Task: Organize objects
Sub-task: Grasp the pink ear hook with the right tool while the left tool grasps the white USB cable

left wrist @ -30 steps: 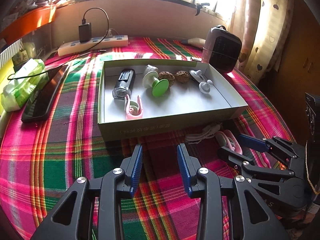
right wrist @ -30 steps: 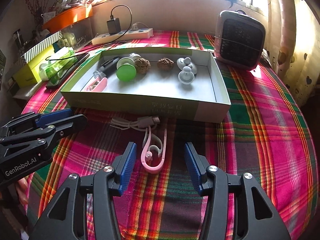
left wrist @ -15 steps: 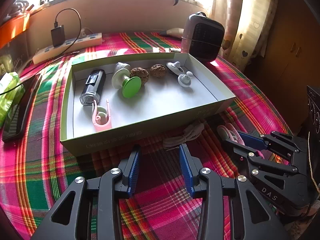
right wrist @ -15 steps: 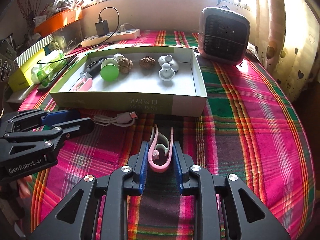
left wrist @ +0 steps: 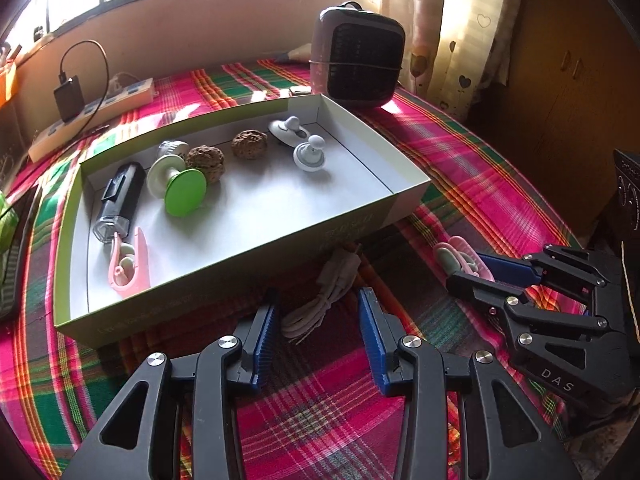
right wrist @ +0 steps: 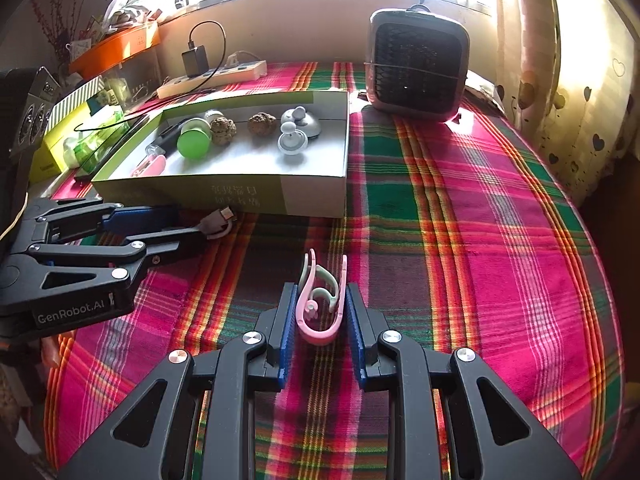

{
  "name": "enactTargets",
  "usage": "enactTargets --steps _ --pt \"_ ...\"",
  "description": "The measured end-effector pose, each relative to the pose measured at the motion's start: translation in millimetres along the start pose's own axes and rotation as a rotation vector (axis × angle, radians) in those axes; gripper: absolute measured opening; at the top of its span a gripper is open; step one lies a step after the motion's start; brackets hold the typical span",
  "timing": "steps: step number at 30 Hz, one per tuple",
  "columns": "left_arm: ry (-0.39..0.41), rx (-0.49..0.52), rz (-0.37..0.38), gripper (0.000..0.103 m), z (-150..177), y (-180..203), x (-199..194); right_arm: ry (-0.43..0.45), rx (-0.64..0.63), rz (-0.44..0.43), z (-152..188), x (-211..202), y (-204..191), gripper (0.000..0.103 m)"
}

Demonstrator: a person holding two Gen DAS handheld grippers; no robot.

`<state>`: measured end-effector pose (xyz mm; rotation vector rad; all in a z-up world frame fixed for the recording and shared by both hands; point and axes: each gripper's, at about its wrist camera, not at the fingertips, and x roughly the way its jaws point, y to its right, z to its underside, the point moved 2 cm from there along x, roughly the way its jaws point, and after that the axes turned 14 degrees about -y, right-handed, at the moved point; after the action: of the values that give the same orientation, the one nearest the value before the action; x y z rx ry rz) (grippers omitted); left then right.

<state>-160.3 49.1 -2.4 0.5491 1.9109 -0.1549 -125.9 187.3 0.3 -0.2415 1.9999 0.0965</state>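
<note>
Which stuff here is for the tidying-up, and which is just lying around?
For tidying:
- shallow green cardboard box
- pink U-shaped plastic clip, squeezed in the right tongs
- coiled white cable, between the open left tongs

Just lying around:
- dark boxy heater
- white power strip
- plaid tablecloth

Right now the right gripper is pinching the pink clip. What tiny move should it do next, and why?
Probably lift it a little. The right gripper is shut on the pink clip, which is still low over the tablecloth. The box ahead has a raised wall, and a matching clip already lies inside, so the clip likely needs height first.
</note>
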Motion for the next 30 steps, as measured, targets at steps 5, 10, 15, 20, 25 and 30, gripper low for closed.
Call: enactTargets --steps 5,10,15,20,25,30 --pt "-0.018 0.017 0.028 0.037 8 17 0 0.0 -0.008 -0.017 2 -1 8 0.025" --pt "-0.011 0.0 -0.024 0.037 6 24 1 -0.003 -0.028 -0.017 1 -1 11 0.025" --pt "-0.01 -0.076 -0.059 0.037 -4 16 4 -0.005 -0.042 -0.019 0 -1 11 0.025" --pt "-0.002 -0.106 -0.118 0.037 -9 20 8 -0.006 -0.057 -0.023 -3 1 10 0.025" --pt "0.005 -0.134 -0.171 0.037 -11 24 11 -0.007 -0.07 -0.03 -4 2 9 0.025" --pt "0.012 -0.137 -0.204 0.031 -10 25 11 -0.009 -0.079 -0.031 -5 3 8 0.025"
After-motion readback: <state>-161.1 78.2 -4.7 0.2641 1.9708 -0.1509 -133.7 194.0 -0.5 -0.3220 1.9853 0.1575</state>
